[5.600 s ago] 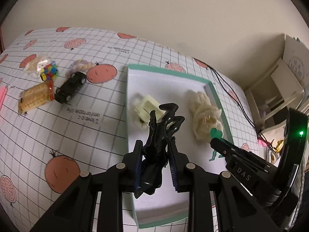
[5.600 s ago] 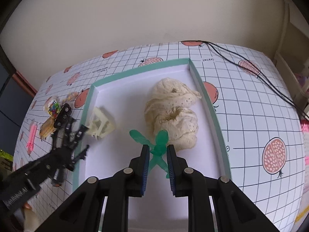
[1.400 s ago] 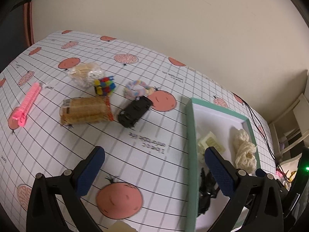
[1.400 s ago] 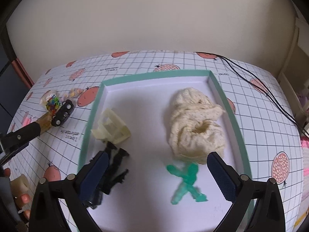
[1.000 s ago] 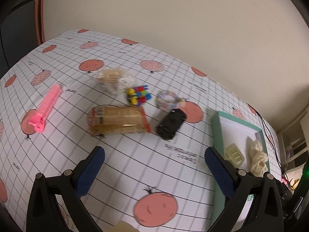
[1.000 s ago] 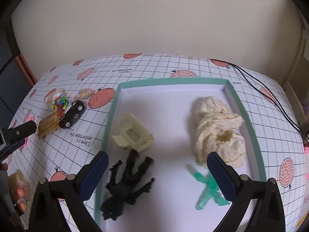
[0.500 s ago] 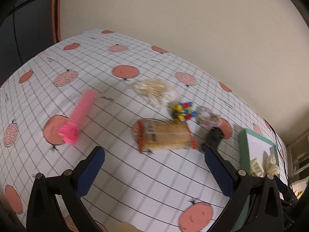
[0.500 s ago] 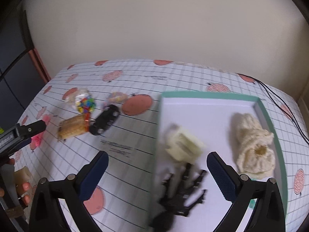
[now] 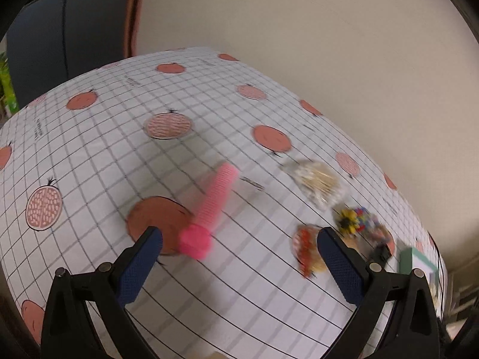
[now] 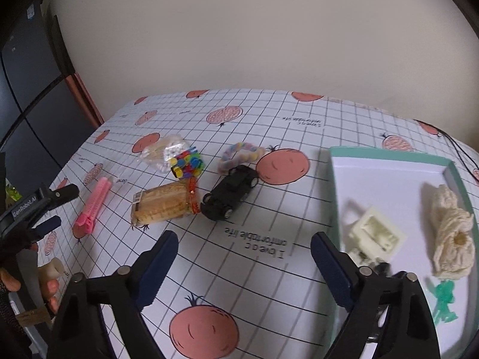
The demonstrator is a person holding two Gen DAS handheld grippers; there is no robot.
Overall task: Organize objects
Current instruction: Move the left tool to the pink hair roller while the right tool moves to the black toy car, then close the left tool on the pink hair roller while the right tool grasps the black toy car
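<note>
In the left wrist view my left gripper (image 9: 239, 264) is open and empty above the tablecloth, with a pink ridged comb-like piece (image 9: 209, 212) just ahead between its fingers. A biscuit pack (image 9: 308, 254) and a bag of coloured beads (image 9: 356, 221) lie to its right. My right gripper (image 10: 245, 264) is open and empty; ahead of it lie a black toy car (image 10: 230, 193), the biscuit pack (image 10: 164, 203), the beads (image 10: 187, 163) and a pastel ring (image 10: 239, 155). The green-rimmed tray (image 10: 389, 157) holds a cream clip (image 10: 375, 233), a cream cloth (image 10: 452, 233) and a green figure (image 10: 443, 302).
A clear bag of pale sticks (image 9: 317, 179) lies behind the beads. The left gripper (image 10: 57, 209) and a hand (image 10: 45, 278) show at the left table edge, near the pink piece (image 10: 92, 206). A dark figure (image 10: 380, 267) is mostly hidden behind my right finger. A wall backs the table.
Both grippers let go of their figures in the tray and opened. Both have swung left: the left now faces the pink piece, the right faces the toy car and biscuit pack.
</note>
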